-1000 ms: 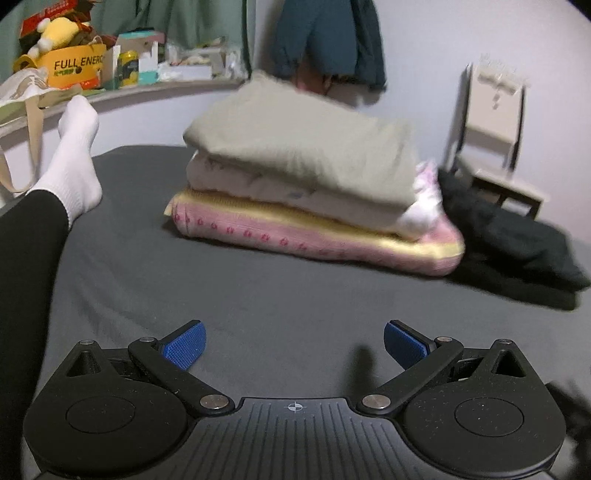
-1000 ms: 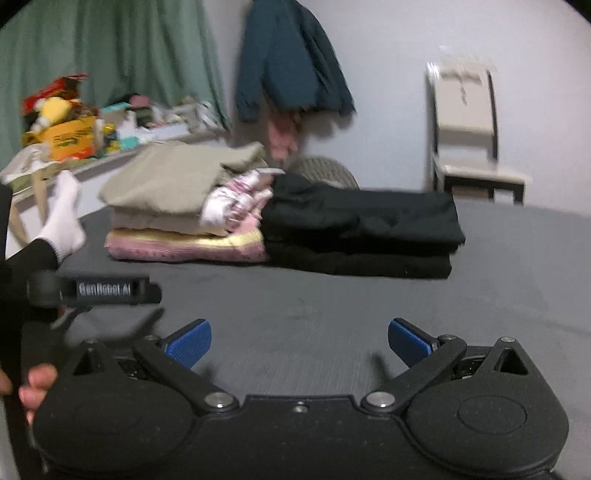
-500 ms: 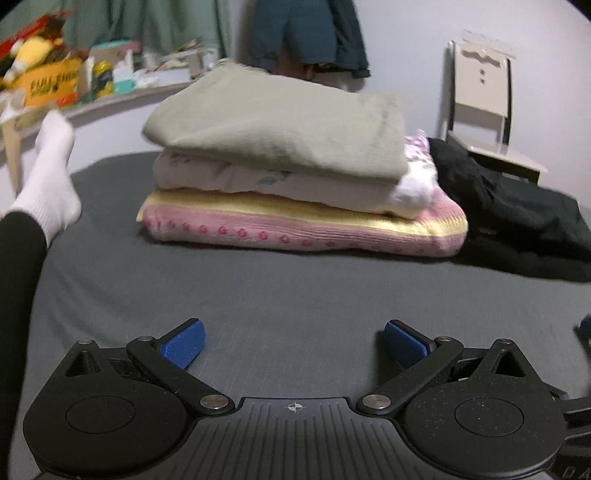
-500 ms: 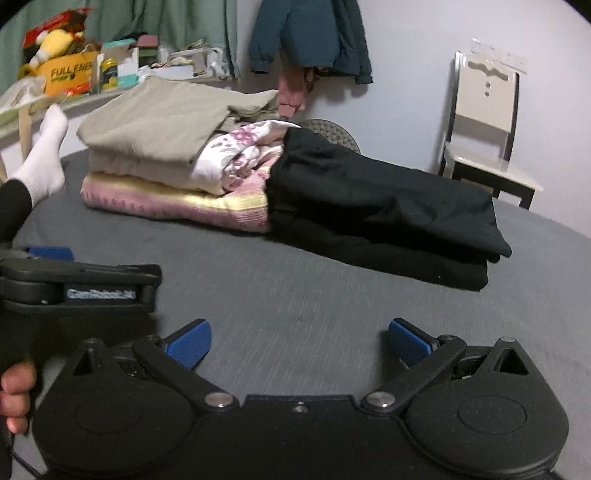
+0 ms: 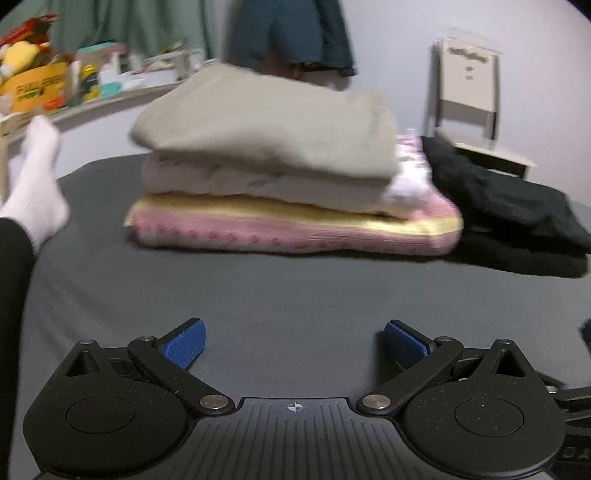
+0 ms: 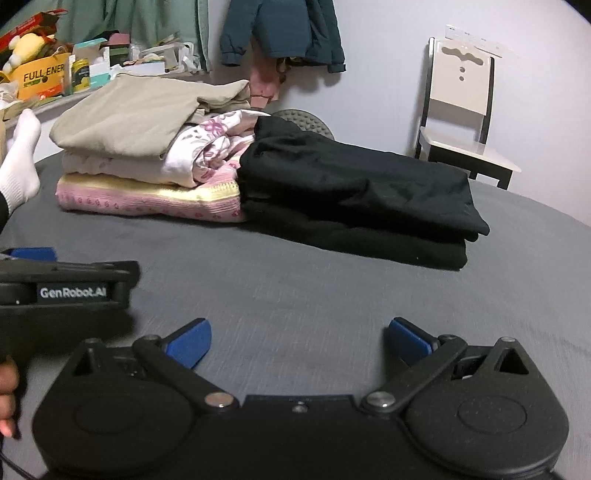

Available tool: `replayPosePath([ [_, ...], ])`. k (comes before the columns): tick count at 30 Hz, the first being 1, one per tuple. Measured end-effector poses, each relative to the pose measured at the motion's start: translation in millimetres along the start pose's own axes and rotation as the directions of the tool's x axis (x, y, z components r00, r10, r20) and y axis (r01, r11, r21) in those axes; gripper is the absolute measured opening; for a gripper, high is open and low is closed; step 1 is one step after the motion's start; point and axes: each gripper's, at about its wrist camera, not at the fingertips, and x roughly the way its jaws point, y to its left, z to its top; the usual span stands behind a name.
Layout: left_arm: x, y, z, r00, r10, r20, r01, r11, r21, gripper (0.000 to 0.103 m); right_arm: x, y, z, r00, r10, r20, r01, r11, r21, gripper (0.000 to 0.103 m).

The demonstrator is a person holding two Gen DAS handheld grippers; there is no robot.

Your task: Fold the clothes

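A stack of folded clothes sits on the grey bed: a beige garment (image 5: 273, 122) (image 6: 140, 110) on top, a white floral one (image 6: 210, 147) under it, and a pink-and-yellow knit (image 5: 295, 229) (image 6: 147, 199) at the bottom. To its right lie folded black clothes (image 6: 358, 188) (image 5: 509, 206). My left gripper (image 5: 293, 341) is open over bare sheet, well short of the stack. My right gripper (image 6: 297, 341) is open too, nothing between its blue pads. The left gripper's body (image 6: 66, 291) shows at the left of the right wrist view.
A person's leg in a black trouser and white sock (image 5: 33, 188) lies along the left of the bed (image 5: 295, 291). A cluttered shelf (image 6: 55, 74) runs along the back left. A chair (image 6: 465, 107) stands at the back right; a dark jacket (image 6: 284, 33) hangs on the wall.
Both grippers stay open. The left wrist view has drawn closer to the stack and swung a little; the right wrist view also came nearer the black clothes.
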Motion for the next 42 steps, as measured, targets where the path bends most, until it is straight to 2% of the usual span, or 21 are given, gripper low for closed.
replayPosePath([
  [10, 3.2, 0.9, -2.3, 1.000, -0.006, -0.003, 0.006, 1.000, 0.001, 0.103, 9.1, 3.1, 4.8, 0.999, -0.048, 0.003, 0.048, 0.998, 0.050, 0.103],
  [20, 2.7, -1.1, -1.3, 1.000, -0.006, -0.003, 0.006, 1.000, 0.012, 0.103, 13.0, 5.2, 7.7, 0.998, -0.068, 0.006, 0.068, 0.997, 0.041, 0.103],
  [42, 3.2, 0.1, -1.1, 1.000, -0.010, -0.006, 0.010, 1.000, 0.007, 0.103, 13.7, 4.8, 7.7, 0.998, -0.067, 0.004, 0.067, 0.997, 0.040, 0.103],
])
